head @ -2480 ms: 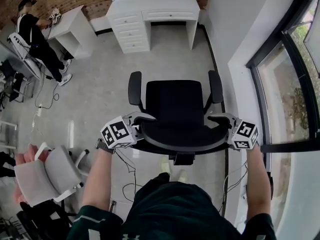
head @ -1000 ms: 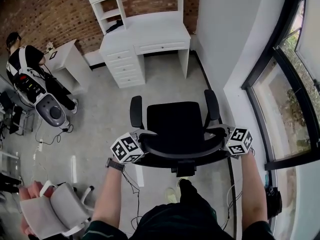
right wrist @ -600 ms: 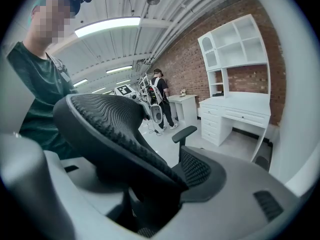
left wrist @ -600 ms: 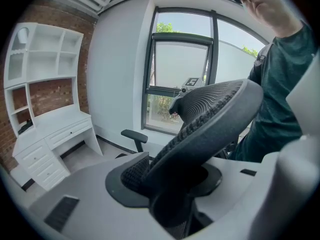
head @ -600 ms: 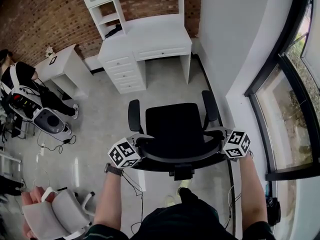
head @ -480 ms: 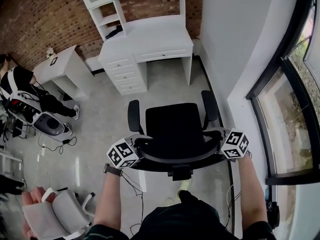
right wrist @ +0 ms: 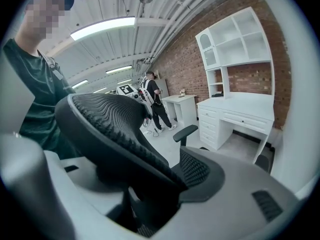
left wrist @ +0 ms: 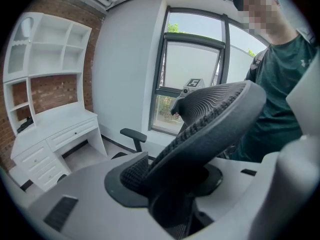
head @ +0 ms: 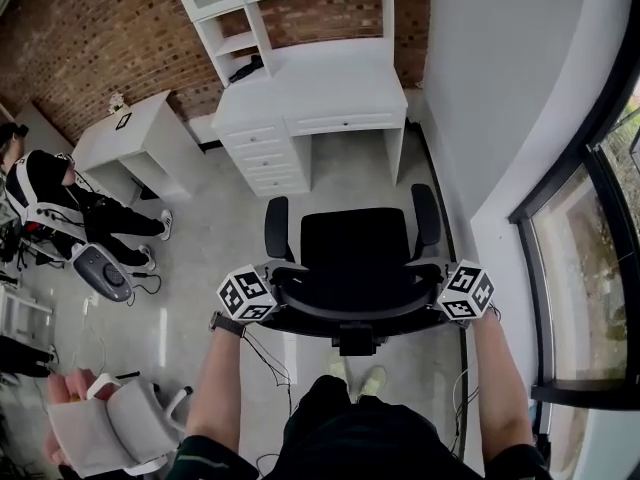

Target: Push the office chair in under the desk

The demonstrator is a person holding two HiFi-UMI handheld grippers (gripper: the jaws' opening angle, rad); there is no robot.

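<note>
Both forearms [head: 222, 378] stretch forward. The left tool [head: 270, 286] and right tool [head: 441, 280] each clamp an end of the black mesh backrest [head: 355, 320]; the left jaws have just eased slightly wider.

The office chair [head: 355, 253] has a black mesh back with a ribbed, matt plastic rim, a matt black cloth seat and matt plastic armrests [head: 277, 228]. The desk [head: 330, 88] looks like smooth white-painted wood with a soft sheen. The wall [head: 110, 38] is rough red brick. The floor [head: 215, 233] is smooth, grey and faintly glossy. The left gripper [left wrist: 175, 184] and right gripper [right wrist: 145, 189] are smooth, matt, pale grey plastic with black dimpled pads [left wrist: 127, 176].
</note>
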